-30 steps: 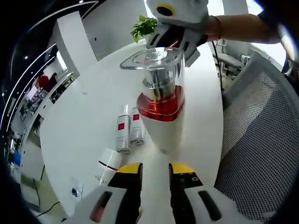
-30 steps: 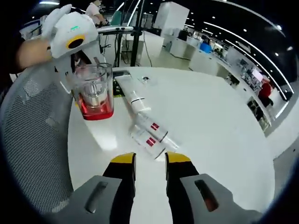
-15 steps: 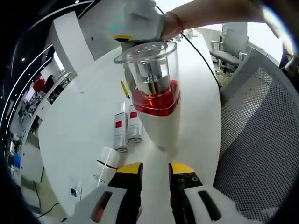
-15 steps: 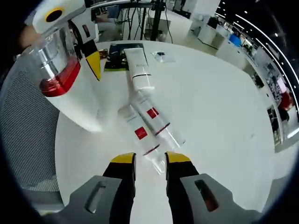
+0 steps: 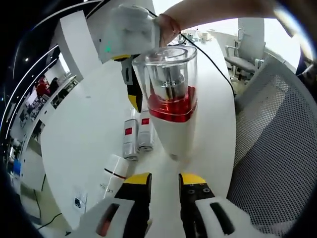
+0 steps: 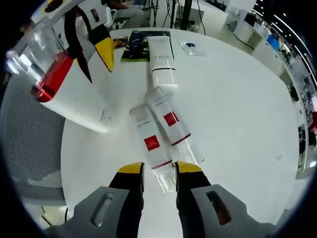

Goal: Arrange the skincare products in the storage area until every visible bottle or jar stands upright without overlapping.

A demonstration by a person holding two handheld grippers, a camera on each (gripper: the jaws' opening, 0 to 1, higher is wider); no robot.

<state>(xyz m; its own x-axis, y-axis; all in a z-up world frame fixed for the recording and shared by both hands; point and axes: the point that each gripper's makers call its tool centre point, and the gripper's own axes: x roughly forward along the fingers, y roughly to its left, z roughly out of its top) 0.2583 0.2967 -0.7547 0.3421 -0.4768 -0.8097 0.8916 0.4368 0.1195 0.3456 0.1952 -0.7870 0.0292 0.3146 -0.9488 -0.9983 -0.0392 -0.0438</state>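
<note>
A tall white bottle with a clear cap and red band stands on the round white tabletop near the edge by a mesh chair, while two slim bottles with red labels and a white tube lie flat, the pair side by side and touching. The right claw hovers with its jaws narrowly parted over the clear caps of the slim bottles, holding nothing; the left claw, narrowly parted and empty, faces the tall bottle's base. The slim bottles look light, hard and slick, likely to roll; a grip across the labelled middle seems safest. Open tabletop lies beyond them toward the far edge.
</note>
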